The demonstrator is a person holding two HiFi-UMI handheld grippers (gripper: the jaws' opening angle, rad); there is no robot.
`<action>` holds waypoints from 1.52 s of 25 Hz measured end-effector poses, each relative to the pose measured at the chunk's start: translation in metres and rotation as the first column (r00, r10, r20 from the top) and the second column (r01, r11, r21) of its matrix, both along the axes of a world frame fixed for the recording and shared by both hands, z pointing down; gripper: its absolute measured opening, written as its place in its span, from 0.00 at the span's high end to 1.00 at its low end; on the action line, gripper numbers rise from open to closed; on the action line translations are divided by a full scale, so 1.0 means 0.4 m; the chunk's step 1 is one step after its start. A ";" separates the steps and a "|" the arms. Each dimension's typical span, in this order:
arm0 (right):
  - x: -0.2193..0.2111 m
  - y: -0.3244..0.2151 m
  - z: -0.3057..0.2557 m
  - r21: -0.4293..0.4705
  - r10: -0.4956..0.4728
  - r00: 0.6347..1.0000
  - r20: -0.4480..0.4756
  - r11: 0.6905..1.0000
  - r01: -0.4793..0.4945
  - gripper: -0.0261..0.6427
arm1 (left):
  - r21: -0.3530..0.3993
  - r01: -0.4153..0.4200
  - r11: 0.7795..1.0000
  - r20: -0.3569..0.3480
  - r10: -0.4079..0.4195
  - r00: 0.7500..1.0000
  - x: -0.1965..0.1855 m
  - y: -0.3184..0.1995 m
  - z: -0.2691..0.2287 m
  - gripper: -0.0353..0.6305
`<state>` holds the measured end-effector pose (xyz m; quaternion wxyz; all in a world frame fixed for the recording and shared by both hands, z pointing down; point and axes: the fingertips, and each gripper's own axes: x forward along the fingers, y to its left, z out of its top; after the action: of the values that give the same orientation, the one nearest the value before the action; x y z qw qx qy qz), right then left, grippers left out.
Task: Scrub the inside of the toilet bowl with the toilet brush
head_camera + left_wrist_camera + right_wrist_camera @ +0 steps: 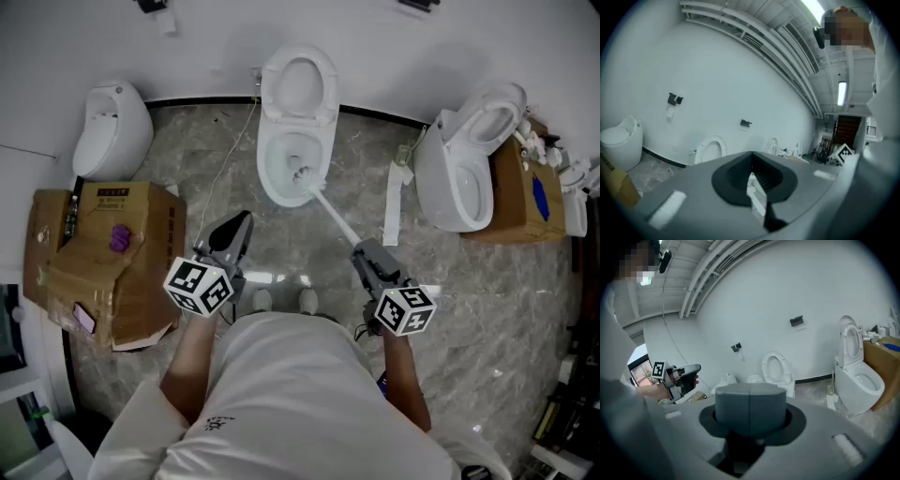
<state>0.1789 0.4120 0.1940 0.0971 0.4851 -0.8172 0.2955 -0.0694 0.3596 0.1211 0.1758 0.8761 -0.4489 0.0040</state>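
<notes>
The middle white toilet (296,141) stands against the wall with its lid up. The toilet brush (302,175) has its white head down in the bowl. Its long white handle (333,217) slants back to my right gripper (366,253), which is shut on the handle's end. My left gripper (237,230) hovers to the left of the handle, over the floor, with its jaws together and nothing in them. In the right gripper view the same toilet (777,370) shows far ahead and the left gripper (688,374) at the left. The brush does not show there.
An open cardboard box (105,258) sits on the floor at the left, behind it a closed white toilet (112,127). Another open toilet (467,169) stands at the right beside a brown box (525,202). A cable (227,155) and a paper strip (393,202) lie on the marble floor.
</notes>
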 end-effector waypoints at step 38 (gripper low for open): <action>0.144 0.018 0.005 0.023 -0.081 0.997 0.020 0.997 0.080 0.74 | 0.025 0.066 0.997 0.046 -0.067 0.997 0.160 0.071 0.001 0.96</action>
<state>0.2365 0.4191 0.1961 0.0951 0.4498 -0.8403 0.2873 -0.0054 0.3880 0.1217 0.1549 0.8624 -0.4818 0.0131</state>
